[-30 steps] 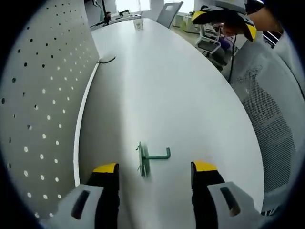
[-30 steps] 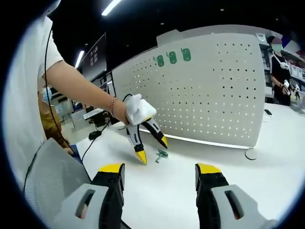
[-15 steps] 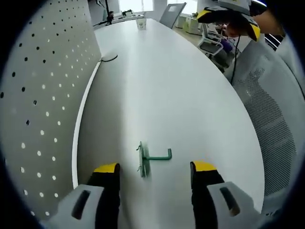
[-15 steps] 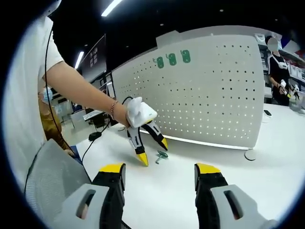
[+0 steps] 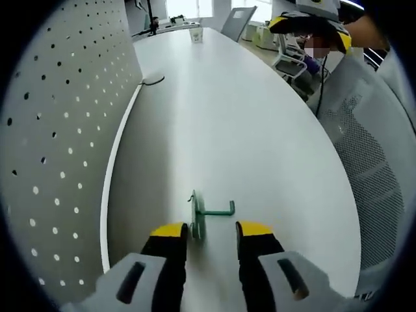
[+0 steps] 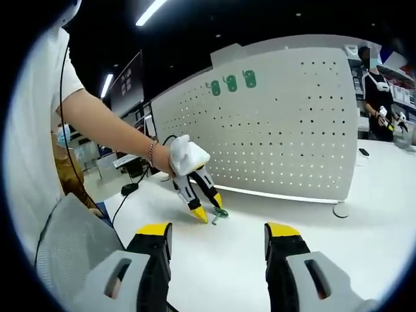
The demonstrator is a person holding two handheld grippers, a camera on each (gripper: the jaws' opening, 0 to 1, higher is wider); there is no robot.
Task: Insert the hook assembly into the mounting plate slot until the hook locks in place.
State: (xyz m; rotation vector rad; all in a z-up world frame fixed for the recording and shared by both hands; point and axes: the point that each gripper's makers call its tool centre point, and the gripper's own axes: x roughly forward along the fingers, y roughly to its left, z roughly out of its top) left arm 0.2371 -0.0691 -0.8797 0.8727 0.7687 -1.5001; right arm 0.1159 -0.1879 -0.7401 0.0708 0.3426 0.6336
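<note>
Hook assembly [image 5: 203, 214]: green, lies flat on the white counter [image 5: 260, 130], base plate toward the pegboard side, hook arm pointing away from it. Left gripper [image 5: 211, 229] low over the counter, yellow-tipped jaws narrowed on either side of the base plate; contact cannot be told, hook assembly resting on the counter. White pegboard panel [image 5: 58, 130] stands upright along the counter edge just beside. In the right gripper view: hook assembly [image 6: 220, 212] at the left gripper [image 6: 209, 209] tips, three green pieces [image 6: 231, 82] mounted high on the pegboard panel [image 6: 286, 123]. Right gripper [image 6: 218, 229] well apart, jaws spread wide, holding nothing. Mesh chair back [image 5: 364, 156] beyond the counter.
</note>
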